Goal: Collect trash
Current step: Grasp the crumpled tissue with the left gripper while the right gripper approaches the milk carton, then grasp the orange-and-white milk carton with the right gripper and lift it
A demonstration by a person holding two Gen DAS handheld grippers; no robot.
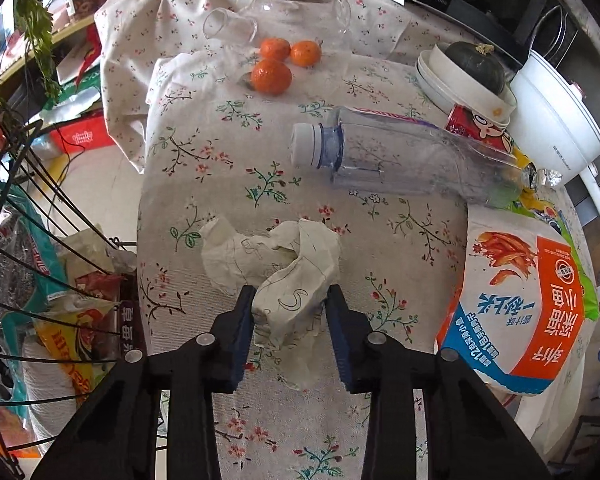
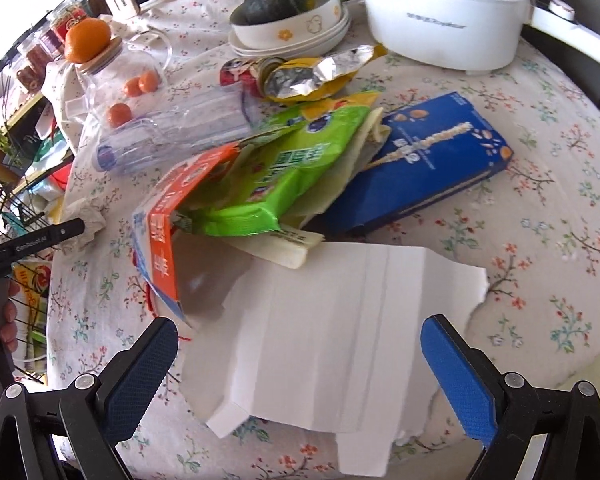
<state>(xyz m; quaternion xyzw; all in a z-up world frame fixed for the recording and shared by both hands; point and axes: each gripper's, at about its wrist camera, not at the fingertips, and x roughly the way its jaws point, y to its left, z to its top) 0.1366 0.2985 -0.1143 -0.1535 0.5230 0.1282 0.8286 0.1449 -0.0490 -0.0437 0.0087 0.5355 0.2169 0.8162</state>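
A crumpled paper ball (image 1: 288, 276) with pen lines lies on the floral tablecloth (image 1: 228, 184). My left gripper (image 1: 290, 294) is shut on its near lobe, both blue pads touching it. The right wrist view shows that gripper (image 2: 74, 226) side-on at the paper ball (image 2: 92, 216). My right gripper (image 2: 300, 332) stands wide open over a torn white paper sheet (image 2: 332, 320), touching nothing. Beyond lie an orange-and-white snack bag (image 2: 160, 240), a green bag (image 2: 292, 168), a blue box (image 2: 428, 160), a foil wrapper (image 2: 320, 72), a red can (image 1: 476, 128) and an empty plastic bottle (image 1: 400, 156).
Three tangerines (image 1: 272, 76) and a glass jar (image 1: 300, 12) stand at the back. Stacked bowls holding a dark squash (image 1: 468, 76) and a white cooker pot (image 1: 556, 120) are at the right. A black wire basket (image 1: 20, 240) with bags hangs off the table's left edge.
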